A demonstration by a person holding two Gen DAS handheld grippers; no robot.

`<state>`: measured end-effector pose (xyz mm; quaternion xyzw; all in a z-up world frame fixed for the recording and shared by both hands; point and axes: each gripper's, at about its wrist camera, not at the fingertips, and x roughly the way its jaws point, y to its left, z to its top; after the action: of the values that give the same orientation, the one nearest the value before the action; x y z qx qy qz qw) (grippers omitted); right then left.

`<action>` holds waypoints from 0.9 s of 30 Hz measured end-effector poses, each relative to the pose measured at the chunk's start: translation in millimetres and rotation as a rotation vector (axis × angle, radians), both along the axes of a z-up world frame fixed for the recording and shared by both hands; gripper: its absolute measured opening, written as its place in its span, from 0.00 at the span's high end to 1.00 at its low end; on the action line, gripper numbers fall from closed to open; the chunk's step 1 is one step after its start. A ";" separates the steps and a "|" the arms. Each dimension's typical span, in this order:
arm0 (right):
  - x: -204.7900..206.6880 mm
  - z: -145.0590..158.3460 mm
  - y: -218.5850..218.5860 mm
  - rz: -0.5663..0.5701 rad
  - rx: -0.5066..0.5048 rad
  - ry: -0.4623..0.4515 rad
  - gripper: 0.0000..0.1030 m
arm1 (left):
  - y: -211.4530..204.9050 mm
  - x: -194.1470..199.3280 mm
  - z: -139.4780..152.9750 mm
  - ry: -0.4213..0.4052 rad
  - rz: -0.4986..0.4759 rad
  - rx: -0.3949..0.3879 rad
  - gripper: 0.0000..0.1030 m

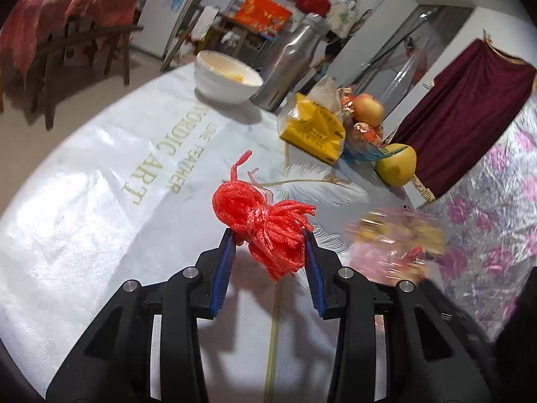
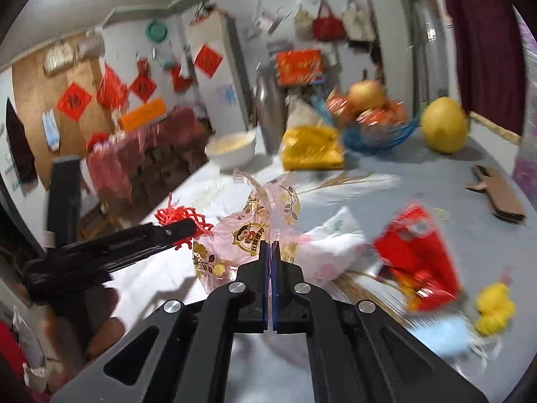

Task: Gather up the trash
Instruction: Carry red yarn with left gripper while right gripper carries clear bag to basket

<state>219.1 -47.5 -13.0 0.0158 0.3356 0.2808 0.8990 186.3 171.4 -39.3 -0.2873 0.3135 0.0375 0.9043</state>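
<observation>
So the left gripper (image 1: 270, 235) has its jaws clamped on a red foam net (image 1: 265, 228), bunched up and held clear above the worktop (image 1: 100, 168), with the loose strands hanging down between the pads. The right gripper (image 2: 271, 247) has its jaws squeezed nearly flat together, and they look pinched on the lower edge of a pink clear wrapper (image 2: 248, 231) with gold flowers and a cartoon logo; the view's pretty smeared, so I can't swear how much film is actually caught. That wrapper stands up straight ahead of the right jaws, its twisted top pointing up and away from them. What matters for the next move, I'd say: the rest of the trash all lies on the right jaws' side. From the right wrist view, a crumpled white tissue (image 2: 332, 245) sits just right of the wrapper, a red packet (image 2: 416, 258) further right, then a yellow net (image 2: 495, 309) and something pale blue (image 2: 443, 336) near the edge, plus a cardboard scrap (image 2: 496, 194) well back. The left one is off to the wrapper's left, net almost touching it. Both are full, so they probably need to dump their loads first, and I can't spot a bin in either view. Bowl (image 1: 228, 77), flask (image 1: 288, 63) and fruit aren't trash, I guess.
</observation>
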 end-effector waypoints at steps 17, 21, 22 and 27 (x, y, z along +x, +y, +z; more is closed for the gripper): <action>-138.5 34.4 -177.6 -0.309 0.109 -0.131 0.98 | -145.4 -70.3 29.9 -0.053 -0.393 0.107 0.61; -168.8 34.1 -218.1 -0.372 0.127 -0.149 0.98 | -189.1 -86.9 37.6 -0.065 -0.460 0.178 0.61; -175.2 33.3 -226.8 -0.385 0.129 -0.152 0.98 | -198.0 -88.3 39.1 -0.066 -0.478 0.185 0.61; -202.6 29.2 -272.7 -0.457 0.138 -0.165 0.98 | -250.4 -96.5 45.5 -0.074 -0.564 0.237 0.61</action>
<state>16.5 -320.3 16.1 0.1298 0.2287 0.0931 0.9603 89.8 -78.9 6.2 -0.0826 0.3413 -0.1888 0.9171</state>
